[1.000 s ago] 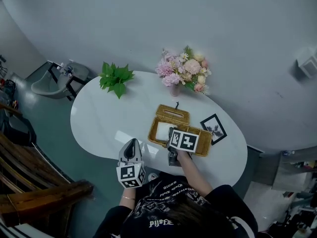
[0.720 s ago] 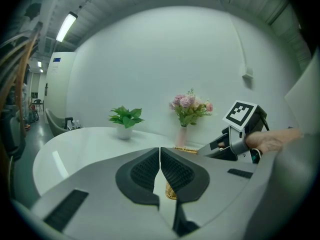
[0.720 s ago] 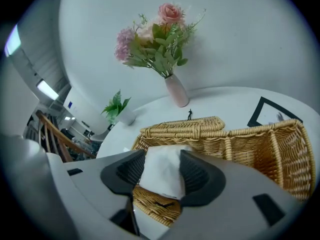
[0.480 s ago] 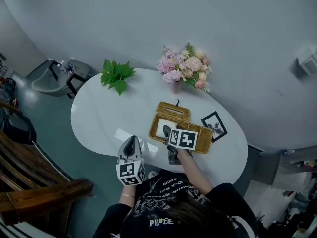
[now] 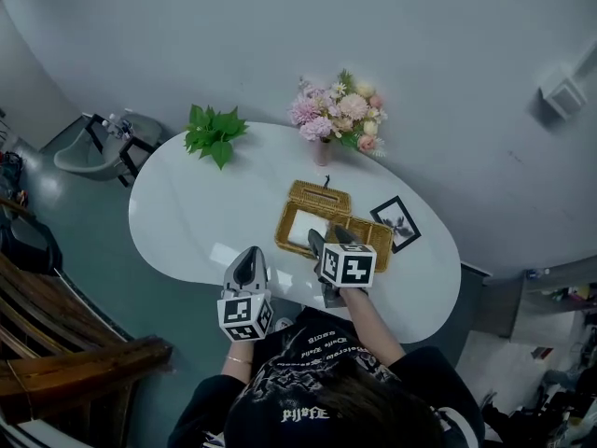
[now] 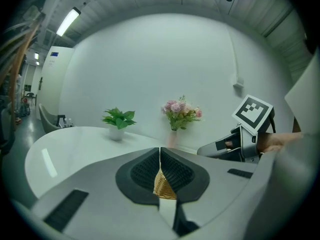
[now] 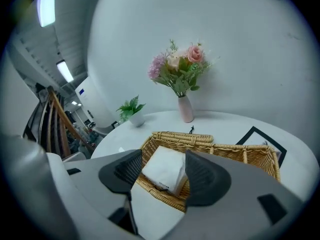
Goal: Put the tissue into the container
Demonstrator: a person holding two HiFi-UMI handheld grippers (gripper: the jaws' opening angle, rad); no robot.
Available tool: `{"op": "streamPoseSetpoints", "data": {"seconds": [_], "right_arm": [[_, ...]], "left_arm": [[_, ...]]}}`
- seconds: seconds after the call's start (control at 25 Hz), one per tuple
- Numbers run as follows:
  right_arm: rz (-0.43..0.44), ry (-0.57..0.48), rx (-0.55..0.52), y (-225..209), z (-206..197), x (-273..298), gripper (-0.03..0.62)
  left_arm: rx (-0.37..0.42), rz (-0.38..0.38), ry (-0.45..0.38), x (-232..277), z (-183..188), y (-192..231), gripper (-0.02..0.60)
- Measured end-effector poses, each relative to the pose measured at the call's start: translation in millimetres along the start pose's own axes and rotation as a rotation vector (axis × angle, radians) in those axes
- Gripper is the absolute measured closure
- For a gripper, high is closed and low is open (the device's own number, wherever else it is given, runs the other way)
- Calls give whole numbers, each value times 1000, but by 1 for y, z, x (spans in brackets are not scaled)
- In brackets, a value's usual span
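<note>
A white tissue pack [image 7: 165, 168] lies in the left end of the wicker basket [image 7: 227, 153], leaning on its near wall. My right gripper [image 7: 162, 176] hovers just above and in front of it; its jaws have just been opening, stand wide apart, and do not touch the pack. From the head view the right gripper [image 5: 326, 240] is at the near rim of the basket [image 5: 359, 232], with the tissue pack [image 5: 299, 232] just past it. My left gripper [image 5: 248, 254] hangs at the table's near edge, jaws shut and empty. In the left gripper view the left gripper [image 6: 160, 171] shows pads pressed together.
The basket's wicker lid [image 5: 320, 196] stands open on the far side. A vase of pink flowers [image 5: 333, 119], a potted green plant [image 5: 213, 133] and a black picture frame [image 5: 395, 224] stand on the white oval table [image 5: 187, 222]. A wooden chair [image 5: 56, 353] is at left.
My right gripper has opened, let go of the tissue pack in the basket and drawn back and upward. The left gripper has hardly moved.
</note>
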State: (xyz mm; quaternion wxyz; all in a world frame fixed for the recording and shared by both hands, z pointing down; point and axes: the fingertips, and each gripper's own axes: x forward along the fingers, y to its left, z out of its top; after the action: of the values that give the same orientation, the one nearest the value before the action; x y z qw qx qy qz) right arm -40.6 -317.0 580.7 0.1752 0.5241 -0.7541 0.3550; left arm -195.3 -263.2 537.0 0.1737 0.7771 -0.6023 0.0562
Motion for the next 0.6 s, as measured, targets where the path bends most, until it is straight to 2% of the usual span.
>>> {"op": "streamPoseSetpoints", "data": {"seconds": [0.36, 0.6], "right_arm": [[2, -137, -92, 8, -9, -48, 327], [-8, -204, -78, 6, -29, -68, 329]], "left_arm": [[29, -88, -17, -18, -1, -28, 555], [52, -143, -1, -22, -13, -41, 555]]}}
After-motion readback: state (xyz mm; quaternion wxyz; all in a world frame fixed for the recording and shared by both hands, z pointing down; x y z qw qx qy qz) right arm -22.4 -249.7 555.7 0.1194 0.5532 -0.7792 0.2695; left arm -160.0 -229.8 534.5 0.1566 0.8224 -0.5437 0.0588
